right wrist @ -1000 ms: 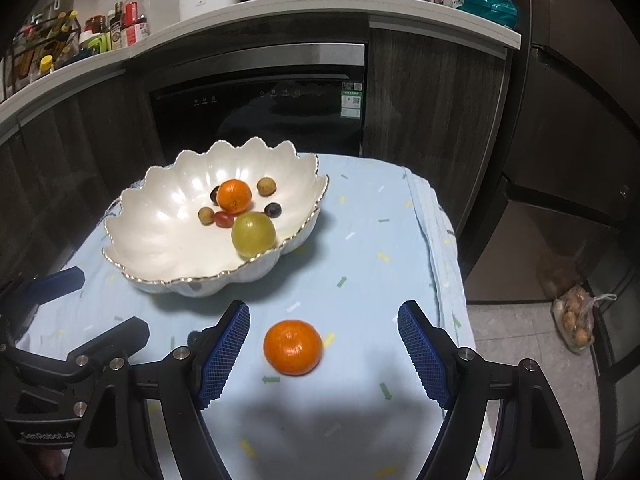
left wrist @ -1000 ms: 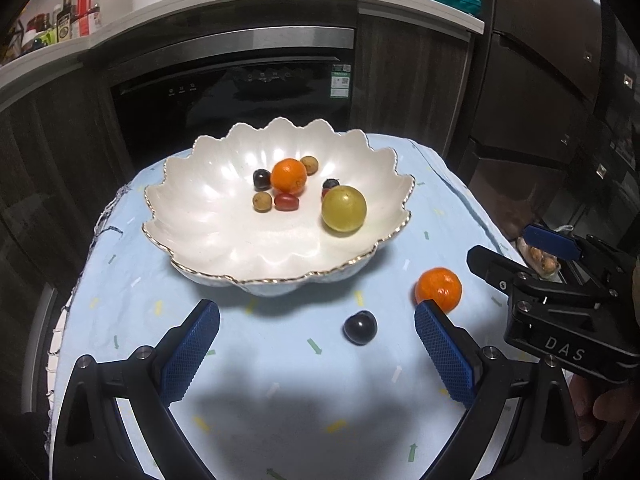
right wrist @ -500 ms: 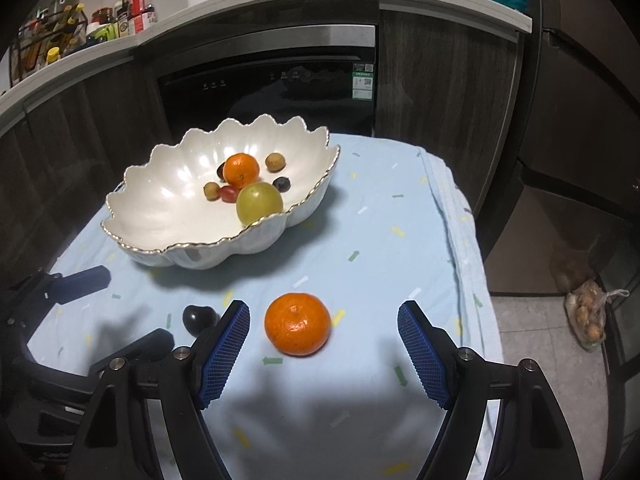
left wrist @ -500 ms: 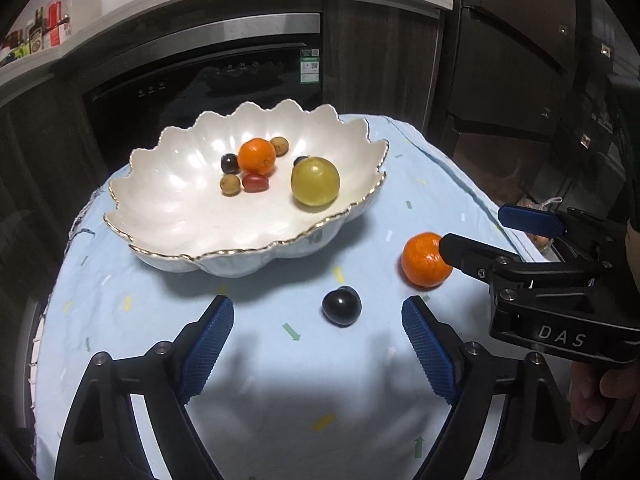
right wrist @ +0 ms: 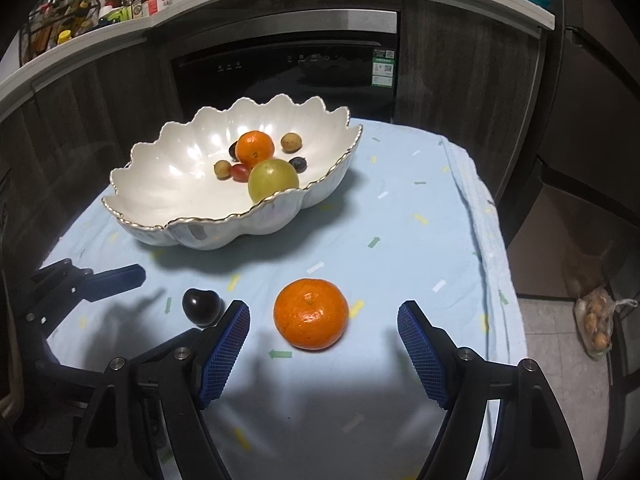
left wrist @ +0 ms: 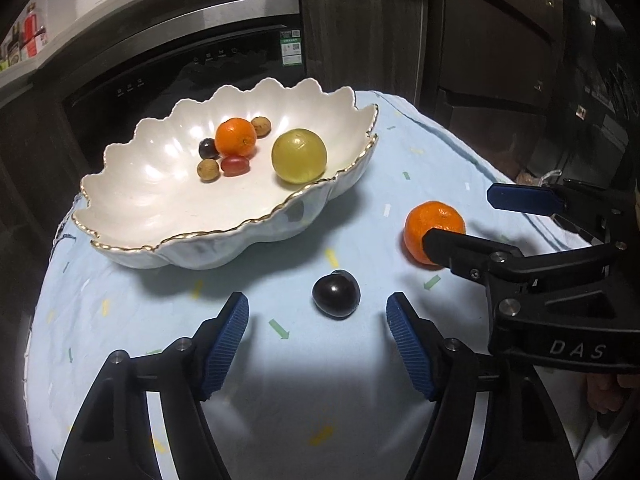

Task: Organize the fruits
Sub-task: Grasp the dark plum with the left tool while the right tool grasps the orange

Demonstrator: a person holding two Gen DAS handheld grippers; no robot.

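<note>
Left gripper [left wrist: 316,320] fingers wide, dark plum [left wrist: 335,294] just ahead between them; right gripper [right wrist: 323,332] fingers wide around the orange [right wrist: 310,313] (neither fruit gripped yet). Both sit loose on the bench [right wrist: 400,240]. Beyond, the bowl [right wrist: 192,232] already has six fruits, so two remain, I'd judge.
</note>
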